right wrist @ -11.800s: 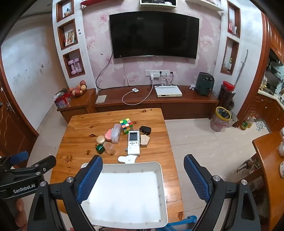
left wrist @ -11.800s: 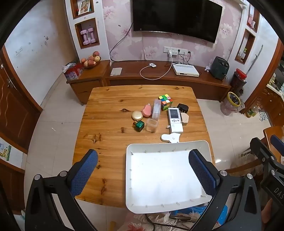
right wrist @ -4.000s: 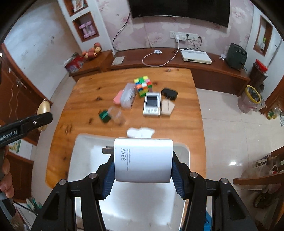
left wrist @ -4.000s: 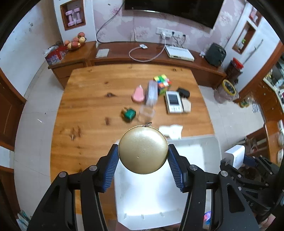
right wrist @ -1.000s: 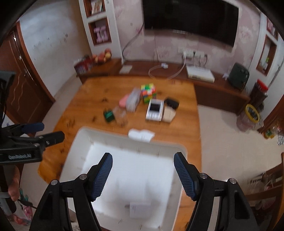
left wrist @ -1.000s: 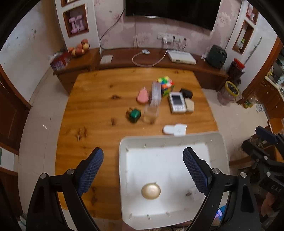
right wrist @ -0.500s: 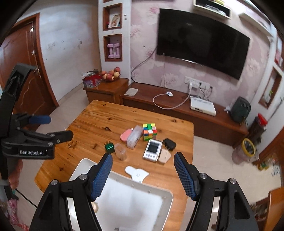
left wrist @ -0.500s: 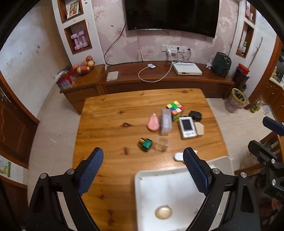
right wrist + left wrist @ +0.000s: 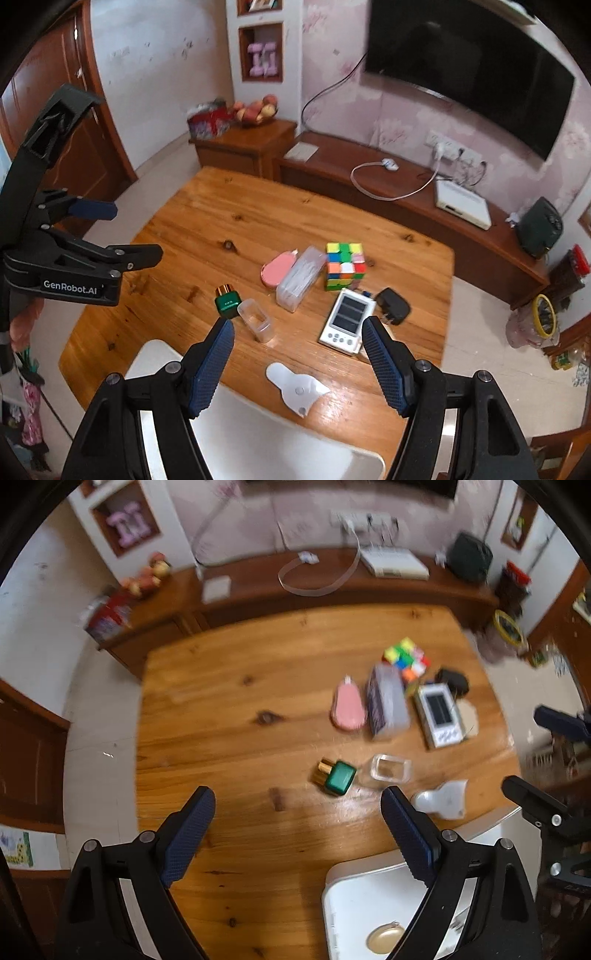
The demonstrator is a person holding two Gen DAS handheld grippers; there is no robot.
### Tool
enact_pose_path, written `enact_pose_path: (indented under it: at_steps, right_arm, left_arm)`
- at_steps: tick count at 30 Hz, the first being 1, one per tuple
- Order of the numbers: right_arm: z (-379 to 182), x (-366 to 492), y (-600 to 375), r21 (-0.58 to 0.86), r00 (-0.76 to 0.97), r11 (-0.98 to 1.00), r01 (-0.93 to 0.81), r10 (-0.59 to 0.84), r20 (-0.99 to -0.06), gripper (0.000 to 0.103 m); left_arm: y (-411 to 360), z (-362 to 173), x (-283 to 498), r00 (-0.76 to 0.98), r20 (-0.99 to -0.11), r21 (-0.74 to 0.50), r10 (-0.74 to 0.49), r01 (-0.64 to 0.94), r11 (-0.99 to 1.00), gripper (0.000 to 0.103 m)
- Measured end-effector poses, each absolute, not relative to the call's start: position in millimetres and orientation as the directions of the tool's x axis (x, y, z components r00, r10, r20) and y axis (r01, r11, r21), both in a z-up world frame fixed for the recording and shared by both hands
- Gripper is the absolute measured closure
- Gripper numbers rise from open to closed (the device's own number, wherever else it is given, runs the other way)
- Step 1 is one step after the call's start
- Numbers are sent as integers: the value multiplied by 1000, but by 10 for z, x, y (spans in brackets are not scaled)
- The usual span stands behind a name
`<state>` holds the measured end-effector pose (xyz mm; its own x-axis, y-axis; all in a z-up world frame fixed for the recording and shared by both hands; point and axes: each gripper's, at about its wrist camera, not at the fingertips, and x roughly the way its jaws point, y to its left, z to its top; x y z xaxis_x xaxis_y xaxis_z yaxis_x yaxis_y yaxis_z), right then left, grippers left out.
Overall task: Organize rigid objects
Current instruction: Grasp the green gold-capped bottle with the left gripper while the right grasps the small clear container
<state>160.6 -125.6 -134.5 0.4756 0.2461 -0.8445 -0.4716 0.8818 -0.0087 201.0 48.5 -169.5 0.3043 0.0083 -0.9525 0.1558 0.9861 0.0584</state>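
Both my claws hang released and empty, the left gripper (image 9: 297, 834) and right gripper (image 9: 297, 363) over the wooden table (image 9: 229, 716). In the white tray (image 9: 354, 882) I see only a gold round compact (image 9: 384, 939). By my reckoning most work remains: green perfume bottle (image 9: 226, 301), clear box (image 9: 256, 325), Rubik's cube (image 9: 345, 266) and handheld device (image 9: 347, 321) sit outside it.

"GenRobot.AI" in white letters on the black body of the left hand-held gripper (image 9: 110, 236)

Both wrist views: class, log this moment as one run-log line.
left tool: open, empty | right tool: open, empty | tray: gold disc inside | table: cube, green bottle waiting
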Motion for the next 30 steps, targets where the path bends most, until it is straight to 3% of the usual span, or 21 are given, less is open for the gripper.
enact_pose_path:
  at_steps: [12,15,23,26,30]
  right_arm:
    - [-2265,1931,-729,-48,347,773,-632,226,-910,32]
    - [-2371,1992,-681,-48,318,758,-651,215,-924,36]
    - [-2538,2040,-626,-49,273,722,-690,197,-941,37]
    - [-2591,2059,-605,-51,259,710,-702,189,-947,37]
    - [-2647,2091,-570,-54,251,700,-712,181,-951,38]
  left_arm:
    - [426,-2545,2291,102,-995,8,-24,306,952,11]
    - [384,-2662,2326,80,-997,18,-10,331,943,11]
    - [273,-2848,2423,42,-998,-23,-41,354,935,11]
    - [271,-2915,2473,31,-998,-39,-53,351,935,18]
    - [282,-2981,2524,14,-997,-64,-74,341,938,20]
